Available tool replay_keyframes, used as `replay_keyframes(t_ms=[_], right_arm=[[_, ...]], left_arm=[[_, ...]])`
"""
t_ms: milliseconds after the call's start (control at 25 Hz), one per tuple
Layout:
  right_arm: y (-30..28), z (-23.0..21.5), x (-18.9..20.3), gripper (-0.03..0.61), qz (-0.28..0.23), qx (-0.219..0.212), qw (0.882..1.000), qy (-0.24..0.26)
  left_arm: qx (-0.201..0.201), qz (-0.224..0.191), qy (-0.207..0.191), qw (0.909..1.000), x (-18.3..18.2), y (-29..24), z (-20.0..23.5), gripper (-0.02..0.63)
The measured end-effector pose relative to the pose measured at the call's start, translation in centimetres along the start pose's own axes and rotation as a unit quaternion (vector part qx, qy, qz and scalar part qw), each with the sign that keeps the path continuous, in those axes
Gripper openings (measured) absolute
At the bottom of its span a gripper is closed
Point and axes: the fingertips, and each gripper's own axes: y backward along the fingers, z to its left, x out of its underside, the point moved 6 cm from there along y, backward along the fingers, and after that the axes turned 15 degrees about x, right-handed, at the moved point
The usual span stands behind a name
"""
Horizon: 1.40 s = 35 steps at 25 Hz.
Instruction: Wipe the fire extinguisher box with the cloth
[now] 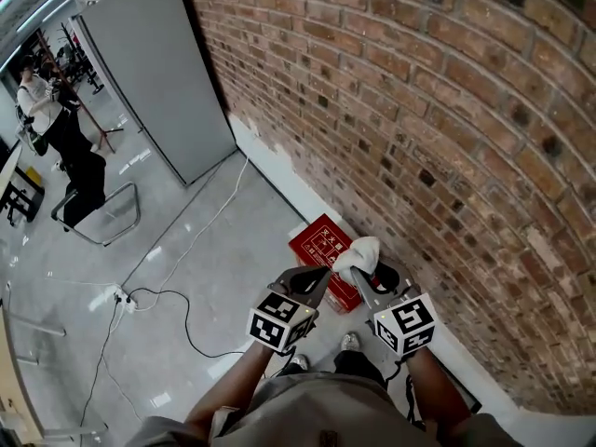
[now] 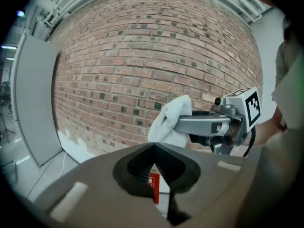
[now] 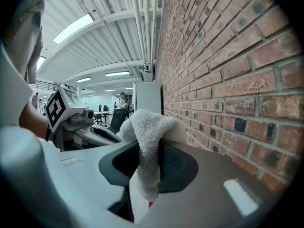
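Much open floor point(image 1: 186, 277) left of box point(image 1: 317, 245); brick wall point(image 1: 419, 110) at right.

Red-brown brick wall point(image 1: 419, 110) across the upper right of the head view, with a white baseboard point(image 1: 279, 180) along its foot. Tall grey partition panel point(image 1: 154, 73) at upper centre, standing out from the wall. Glossy grey floor point(image 1: 56, 287) at lower left, with a white cable point(image 1: 200, 231) running to a power strip point(image 1: 121, 298) and a black cable point(image 1: 186, 329) looping beside it. Person in dark clothes point(image 1: 70, 142) at upper left, next to a metal-frame chair point(image 1: 102, 217). Long ceiling lights point(image 3: 73, 28) in the upper left of the right gripper view.
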Motion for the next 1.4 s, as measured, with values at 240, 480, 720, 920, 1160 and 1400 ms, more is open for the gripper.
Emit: replay_keyframes(t_ms=[240,480,720,920,1160,1400], right_arm=[[0.0,-2.3,-2.2,0.115,-0.028,-0.022,0.999,0.01],[0.7,-3.1,-2.5,0.115,-0.029,-0.051,0.998,0.033],[1.4,-3.5,-2.1,0.115,-0.024,-0.071,0.997,0.033],[1.8,-4.2,-2.0,0.115,-0.025,-0.076,0.996,0.031],[2.1,-4.3,-1.7,0.115,-0.023,-0.08,0.996,0.03],[2.3,-4.2,-1.5,0.115,-0.022,-0.081,0.996,0.031]], left_arm=[[-0.029,-0.018,-0.017,0.9993,-2.7,-0.9,-1.1,0.0],[-0.047,-0.029,-0.019,0.9983,-3.3,-1.2,-2.0,0.0],[-0.056,-0.026,-0.01,0.998,-2.7,-1.4,-2.4,0.0],[-0.061,-0.022,-0.004,0.9979,-2.4,-1.7,-2.6,0.0],[-0.059,-0.02,-0.006,0.998,-2.3,-1.9,-3.1,0.0],[-0.056,-0.022,-0.009,0.9982,-2.4,-2.1,-3.5,0.0]])
